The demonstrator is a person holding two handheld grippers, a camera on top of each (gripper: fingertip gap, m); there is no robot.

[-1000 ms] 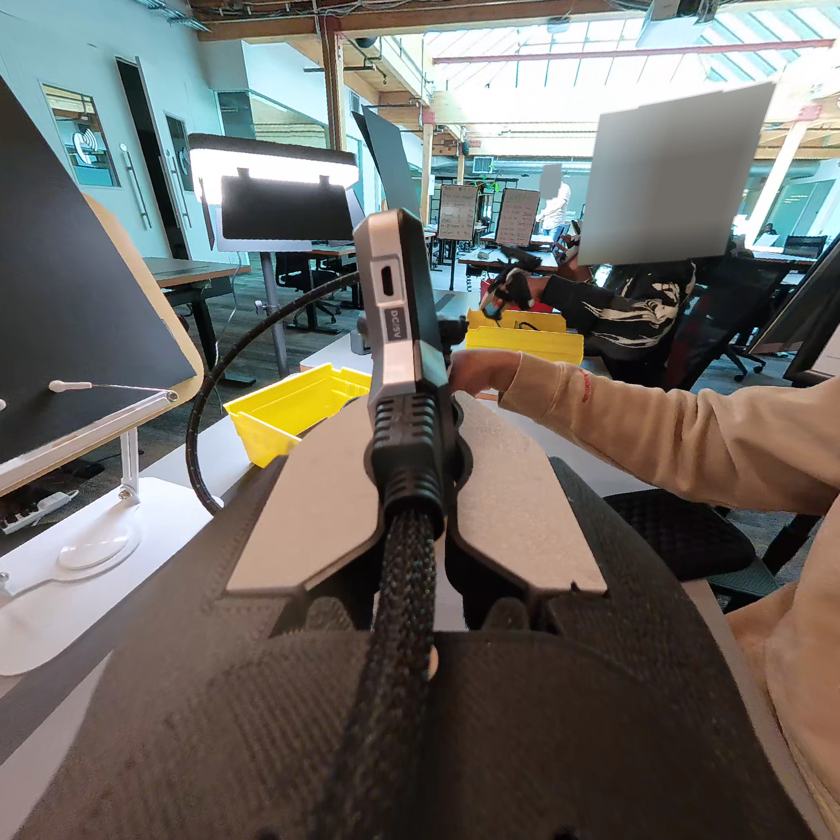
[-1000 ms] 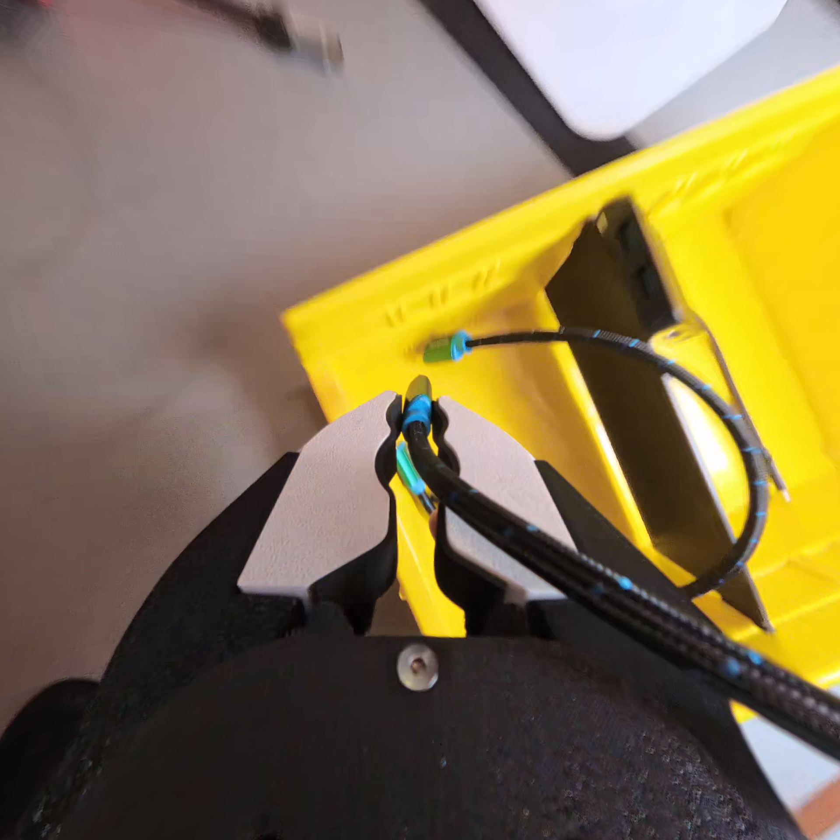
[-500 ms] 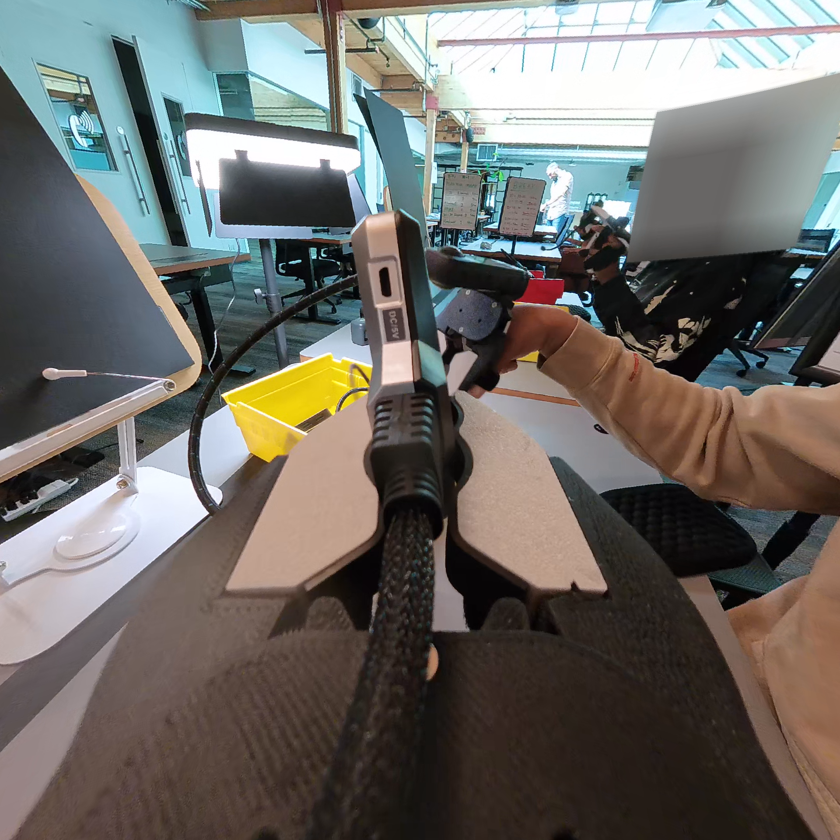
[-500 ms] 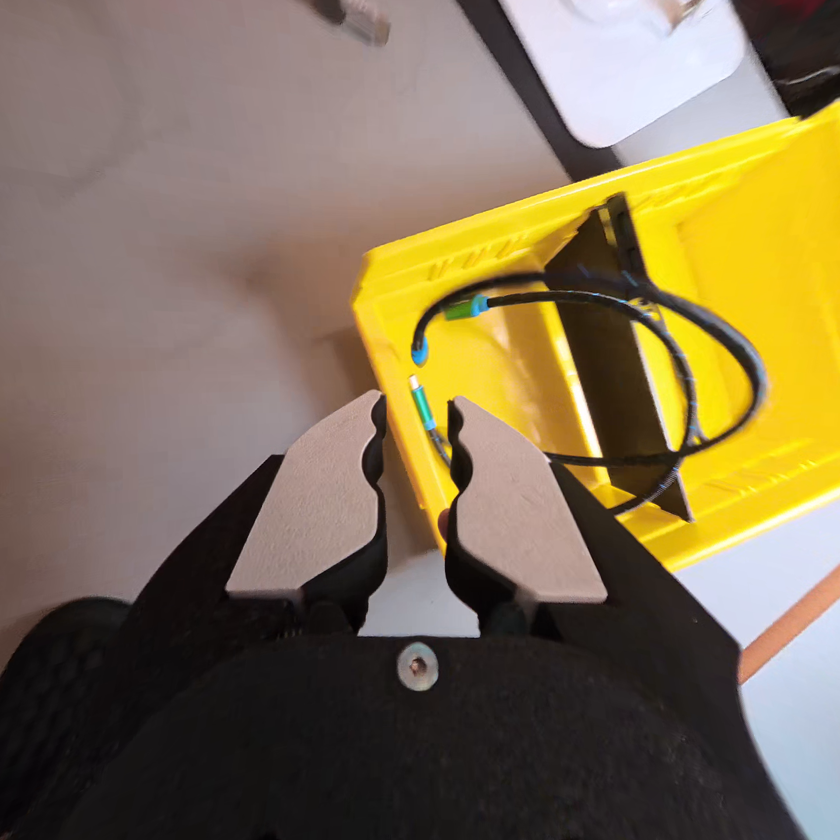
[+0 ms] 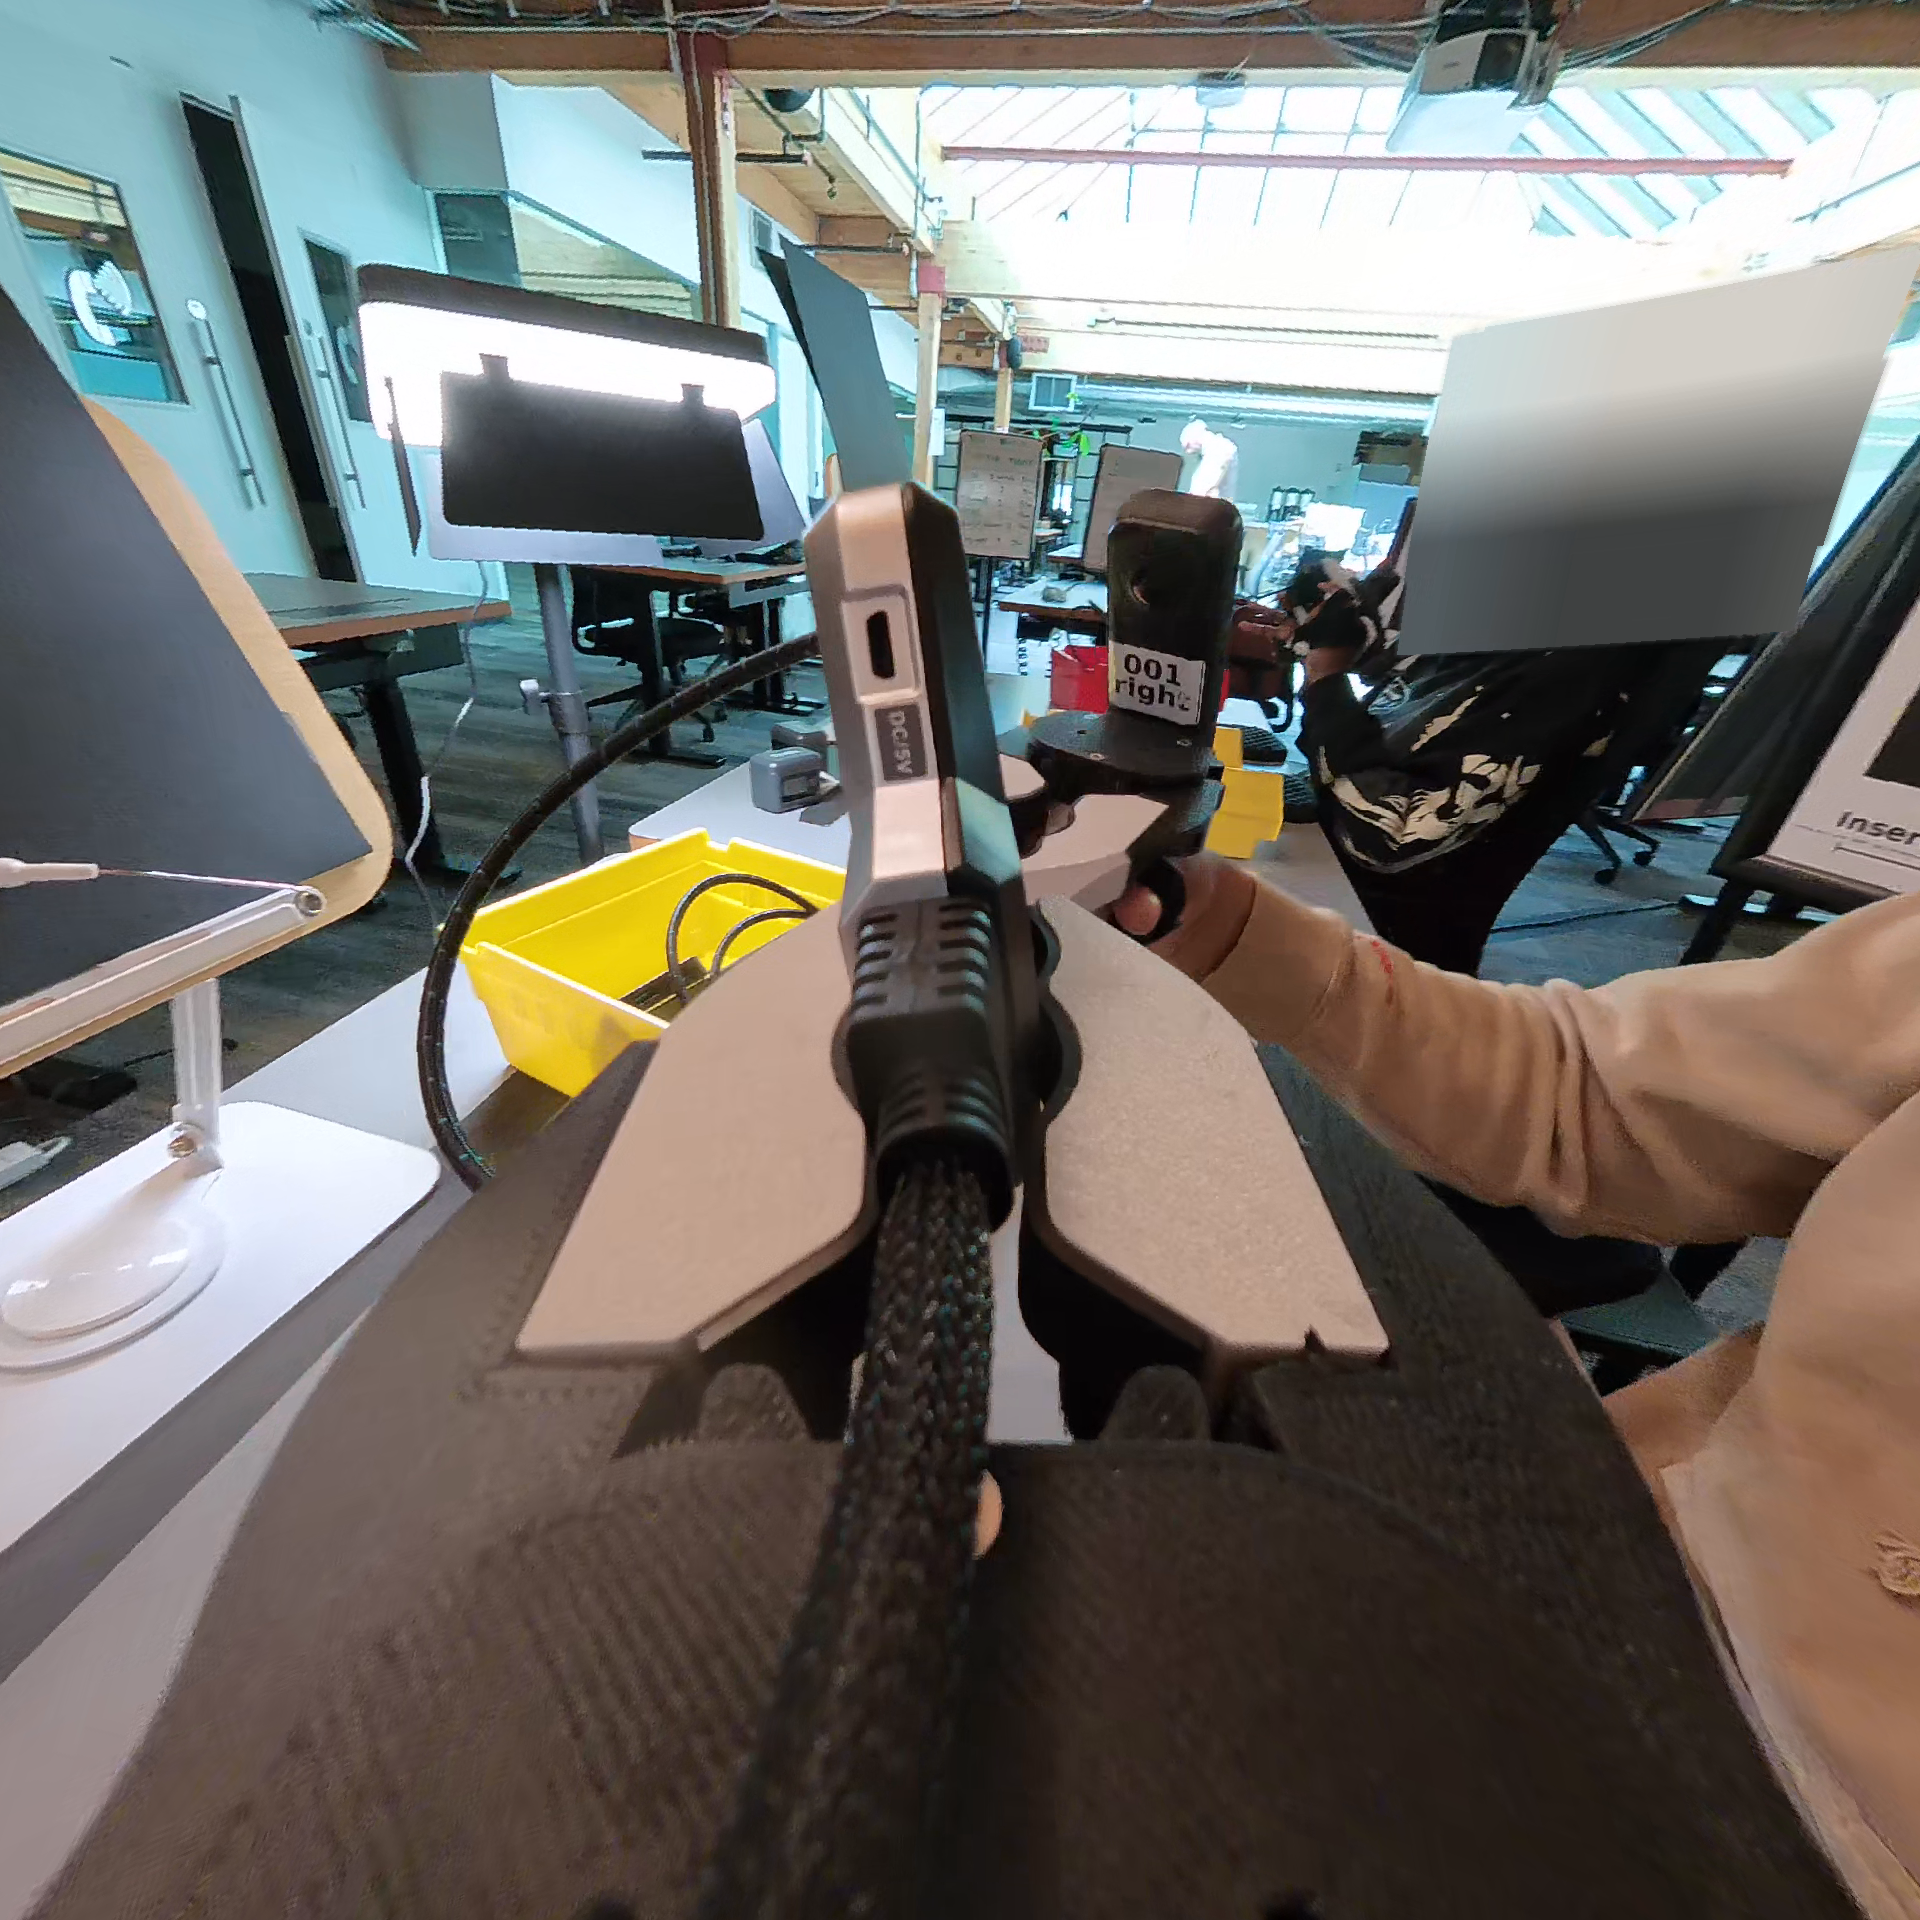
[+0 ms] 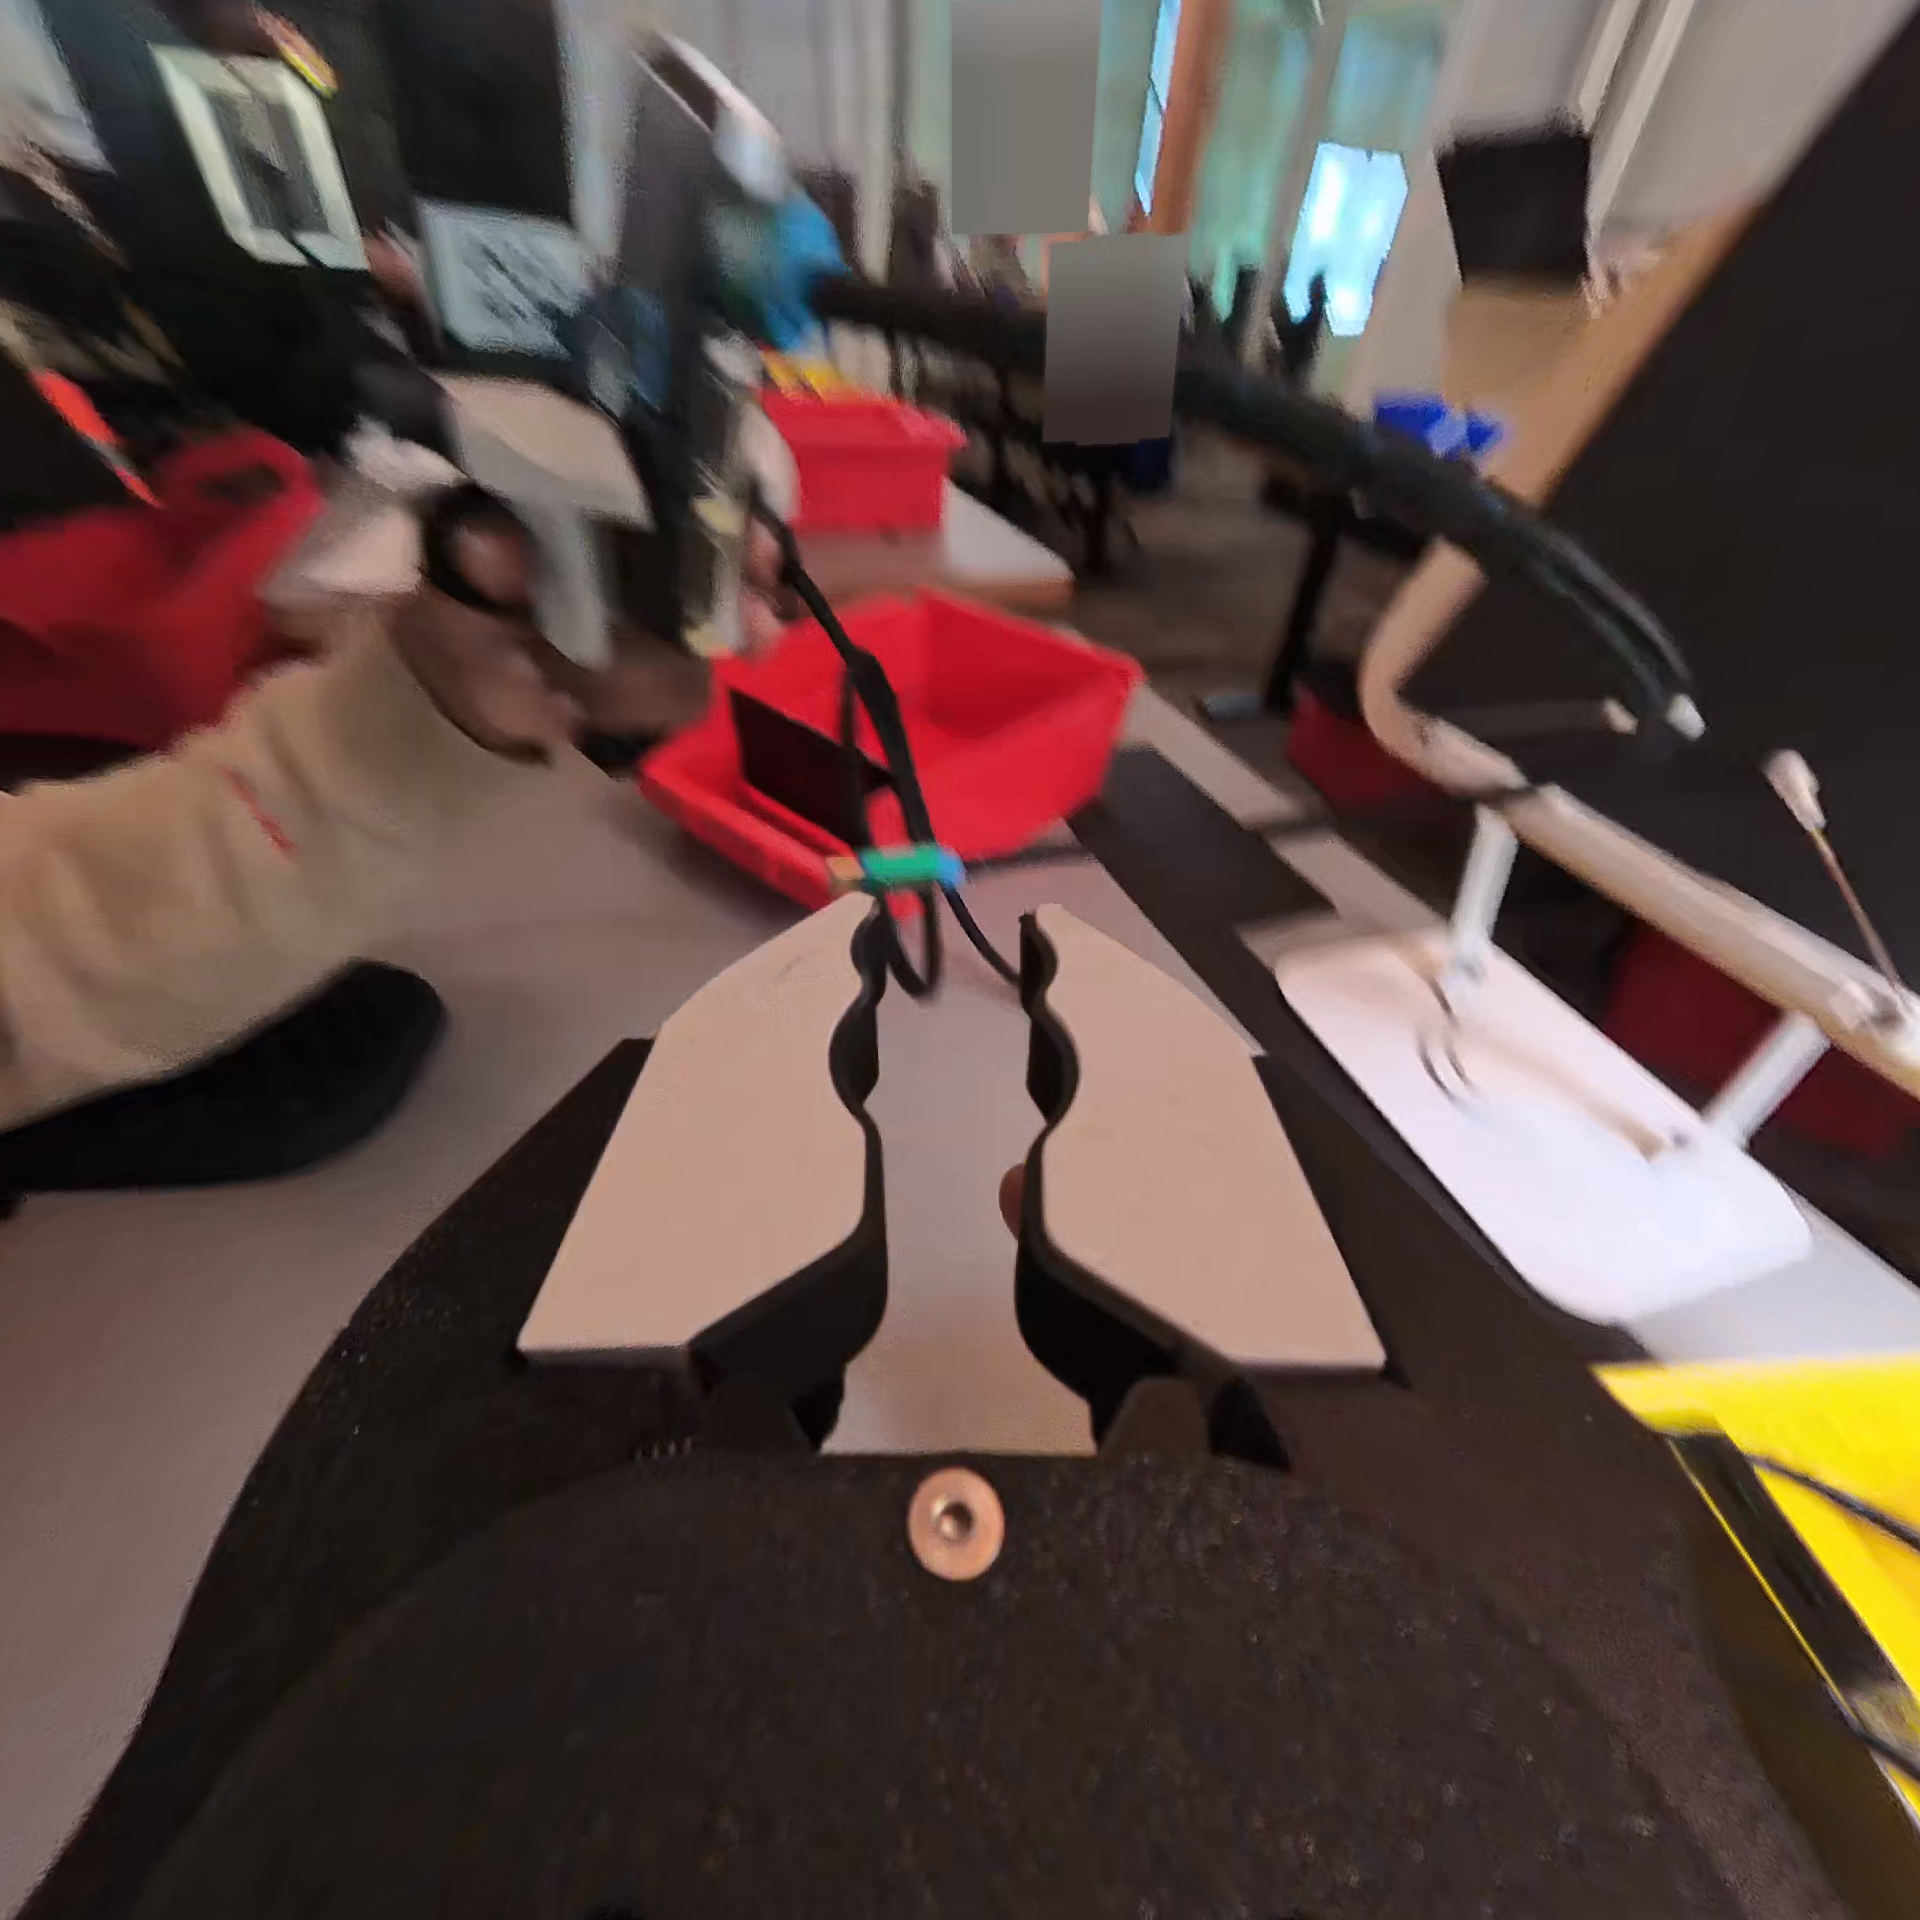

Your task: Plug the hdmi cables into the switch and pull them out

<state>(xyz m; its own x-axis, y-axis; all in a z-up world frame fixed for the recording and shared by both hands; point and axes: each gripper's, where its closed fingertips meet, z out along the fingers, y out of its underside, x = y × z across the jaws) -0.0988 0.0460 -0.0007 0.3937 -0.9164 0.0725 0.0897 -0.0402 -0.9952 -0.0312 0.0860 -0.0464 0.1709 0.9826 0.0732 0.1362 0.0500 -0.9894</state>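
Note:
My left gripper (image 5: 940,935) is shut on the black plug (image 5: 930,1023) of a thick braided HDMI cable (image 5: 904,1455). The plug sits in the lower end of the silver switch (image 5: 899,707), which stands upright above the fingers. The cable loops out to the left. My right gripper (image 6: 951,920) is open and empty, and it also shows just behind the switch in the left wrist view (image 5: 1127,800). In the blurred right wrist view a thin black cable with a green connector (image 6: 904,868) hangs down from the switch (image 6: 675,436) to just beyond my right fingertips.
A yellow bin (image 5: 582,966) with a thin black cable in it stands on the white table behind the switch; its corner shows in the right wrist view (image 6: 1808,1455). A red bin (image 6: 966,717) lies farther off. A lamp's white base (image 5: 156,1247) stands to the left. A person's sleeve (image 5: 1558,1081) reaches in from the right. Tip to tip, the grippers are about 10 centimeters apart.
My right gripper opened and let the thin cable drop into the yellow bin, then rose and swung round to face the switch. My left gripper has kept hold of the plug and switch.

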